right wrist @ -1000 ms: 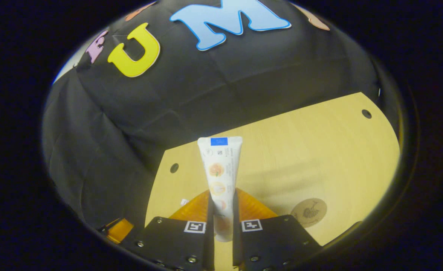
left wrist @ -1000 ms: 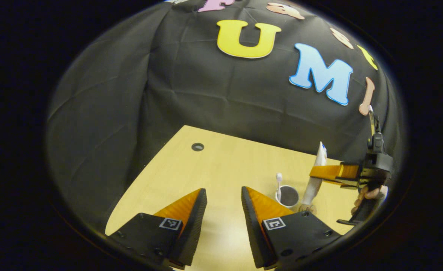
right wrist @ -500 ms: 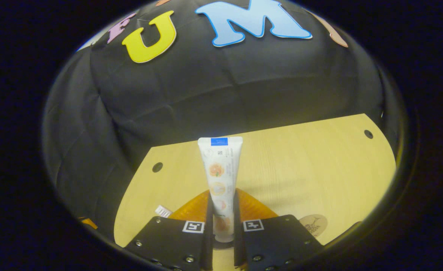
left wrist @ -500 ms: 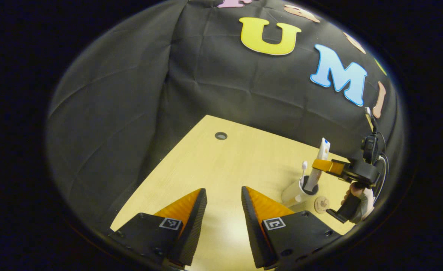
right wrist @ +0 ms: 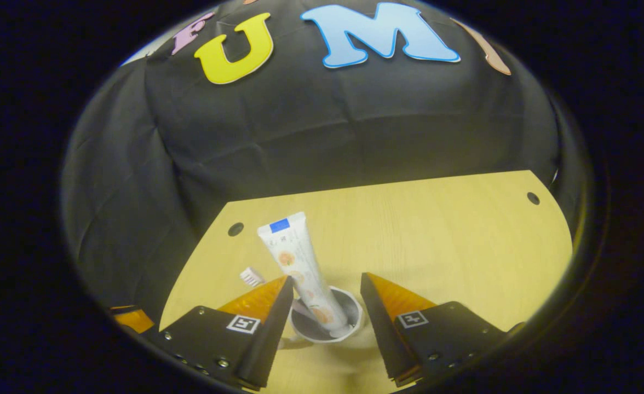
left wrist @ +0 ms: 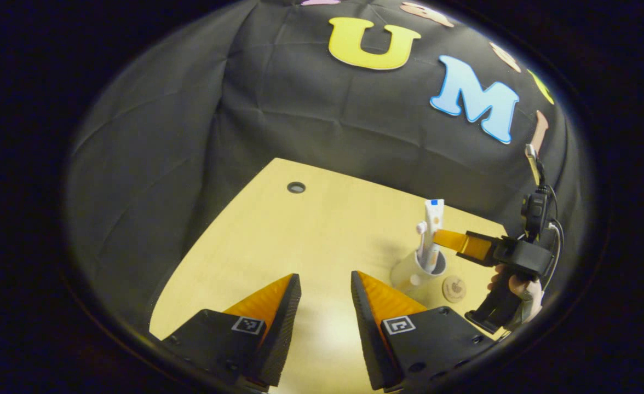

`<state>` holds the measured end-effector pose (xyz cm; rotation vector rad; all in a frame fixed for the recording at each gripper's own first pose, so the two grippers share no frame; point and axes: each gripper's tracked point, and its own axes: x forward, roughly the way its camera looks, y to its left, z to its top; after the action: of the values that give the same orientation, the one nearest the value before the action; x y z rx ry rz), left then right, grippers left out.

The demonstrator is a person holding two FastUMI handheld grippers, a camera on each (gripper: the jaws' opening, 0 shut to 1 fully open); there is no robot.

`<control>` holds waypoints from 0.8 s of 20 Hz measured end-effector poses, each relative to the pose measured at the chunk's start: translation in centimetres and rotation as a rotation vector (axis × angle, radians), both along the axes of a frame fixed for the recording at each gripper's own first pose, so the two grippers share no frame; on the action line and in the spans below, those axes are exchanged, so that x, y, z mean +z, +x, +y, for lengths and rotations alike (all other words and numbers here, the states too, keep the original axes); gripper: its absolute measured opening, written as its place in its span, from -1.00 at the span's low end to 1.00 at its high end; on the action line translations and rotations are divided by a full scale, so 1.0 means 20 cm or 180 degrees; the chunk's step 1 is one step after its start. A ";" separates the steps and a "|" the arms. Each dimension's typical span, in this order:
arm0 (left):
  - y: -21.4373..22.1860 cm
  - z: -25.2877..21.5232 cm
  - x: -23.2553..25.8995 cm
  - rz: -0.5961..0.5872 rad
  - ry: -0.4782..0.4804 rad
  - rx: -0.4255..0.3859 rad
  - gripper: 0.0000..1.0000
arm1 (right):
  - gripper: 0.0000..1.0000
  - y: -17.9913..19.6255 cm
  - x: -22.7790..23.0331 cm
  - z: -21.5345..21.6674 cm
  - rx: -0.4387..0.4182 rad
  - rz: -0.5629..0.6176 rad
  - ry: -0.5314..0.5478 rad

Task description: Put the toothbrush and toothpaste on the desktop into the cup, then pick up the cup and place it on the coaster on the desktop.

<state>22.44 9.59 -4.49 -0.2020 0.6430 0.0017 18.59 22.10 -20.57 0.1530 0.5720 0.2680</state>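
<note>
From my right gripper view, my right gripper [right wrist: 325, 306] has its fingers spread wide, one on either side of the cup [right wrist: 327, 323] and clear of what stands in it. The toothpaste [right wrist: 300, 268] sits in the cup with its cap end down, leaning up and to the left, its flat crimped end highest; I see no finger touching it. The bristled head of the toothbrush [right wrist: 252, 277] pokes out just left of the tube, partly hidden behind my left-hand finger. The cup rests on the pale wooden desktop [right wrist: 437, 235], which has a small round hole near each far corner. From my left gripper view, my left gripper [left wrist: 325, 306] is also spread, with bare desktop [left wrist: 300, 241] between its fingers, and it grips nothing. Off to the right in that view I see the white cup [left wrist: 412, 273] with the toothbrush [left wrist: 421, 241] and toothpaste [left wrist: 433, 224] standing up out of it, and the right gripper [left wrist: 448, 241] reaching in from the right at the level of the tube, held by a hand [left wrist: 519, 287]. The round coaster [left wrist: 454, 288] lies flat on the desktop just right of the cup, and I cannot tell whether the two touch.
</note>
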 end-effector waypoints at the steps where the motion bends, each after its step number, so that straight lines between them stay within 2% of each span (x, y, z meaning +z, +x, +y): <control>1: 0.01 -0.03 0.00 0.0008 0.0004 -0.0059 0.24 | 0.52 -0.01 0.01 -0.01 -0.0012 0.0008 0.0021; 6: 0.04 -0.24 0.00 0.0009 -0.0045 -0.0552 0.28 | 0.51 -0.08 0.09 -0.18 -0.0145 -0.0050 0.0062; 7: 0.05 -0.29 -0.01 0.0026 -0.0053 -0.0664 0.24 | 0.51 -0.10 0.09 -0.22 -0.0189 -0.0040 0.0078; 10: 0.10 -0.41 -0.08 0.0168 -0.0011 -0.1063 0.31 | 0.51 -0.16 0.07 -0.38 -0.0361 0.0003 0.0092; 12: 0.12 -0.48 -0.13 0.0316 0.0081 -0.1374 0.55 | 0.51 -0.22 0.04 -0.48 -0.0482 0.0046 0.0101; 16: 0.15 -0.66 -0.27 0.0713 0.0370 -0.2153 0.55 | 0.51 -0.38 -0.08 -0.68 -0.0752 0.0189 0.0142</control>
<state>25.51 -3.69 -9.84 0.1376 0.9071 -0.5946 10.91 8.43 -22.20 0.2703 0.6013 0.0468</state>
